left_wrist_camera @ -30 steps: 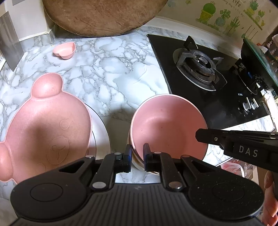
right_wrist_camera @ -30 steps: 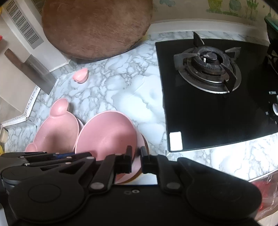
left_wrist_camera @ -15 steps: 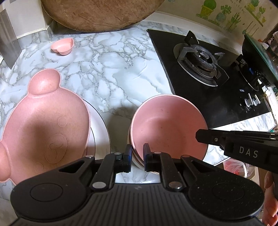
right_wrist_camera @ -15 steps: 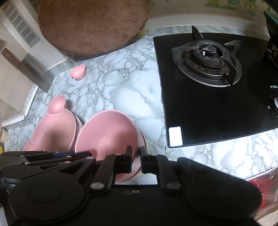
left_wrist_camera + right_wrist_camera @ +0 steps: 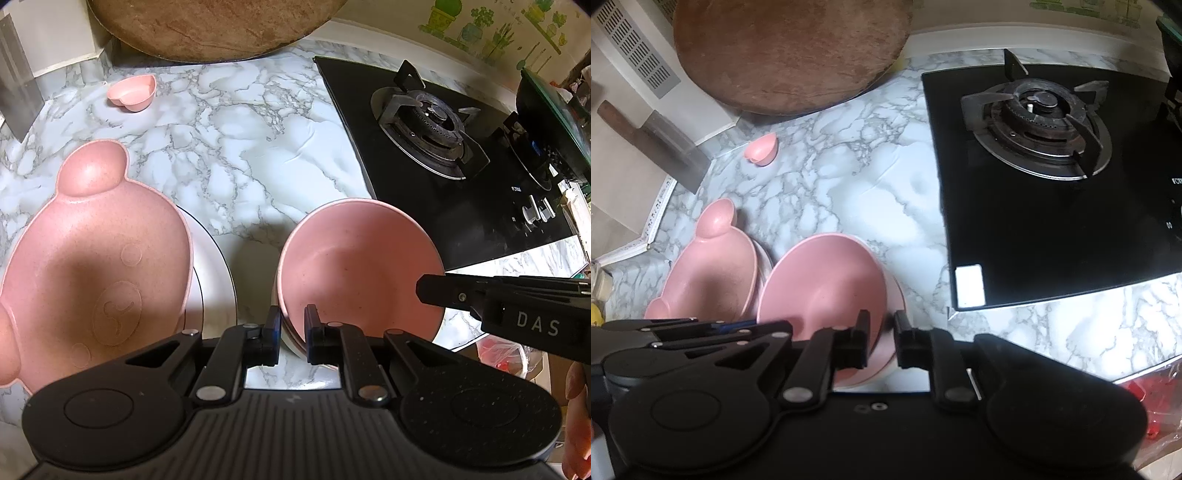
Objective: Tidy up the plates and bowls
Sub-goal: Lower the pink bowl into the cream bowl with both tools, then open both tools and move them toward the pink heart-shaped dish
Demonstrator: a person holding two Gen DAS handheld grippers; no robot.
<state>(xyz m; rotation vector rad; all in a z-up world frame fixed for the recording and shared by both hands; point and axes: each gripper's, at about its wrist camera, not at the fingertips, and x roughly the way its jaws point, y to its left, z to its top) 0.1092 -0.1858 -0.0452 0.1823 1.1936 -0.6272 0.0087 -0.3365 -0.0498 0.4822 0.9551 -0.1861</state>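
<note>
- Nothing much has shifted since a second ago, except the right gripper [image 5: 881,341], whose jaws are opening around the round pink bowl's [image 5: 820,288] rim.
- Left gripper [image 5: 291,338] stays clamped on that bowl's opposite rim, near the worktop's [image 5: 229,147] front edge.
- Only the right view shows the cleaver [image 5: 661,144]; only the left shows stove knobs [image 5: 537,214].
- Bear-shaped plate [image 5: 92,266] sits left of the bowl.

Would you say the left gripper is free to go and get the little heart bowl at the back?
Probably not yet: the left gripper is shut on the round bowl's rim. Otherwise bare counter leads to the heart bowl.
</note>
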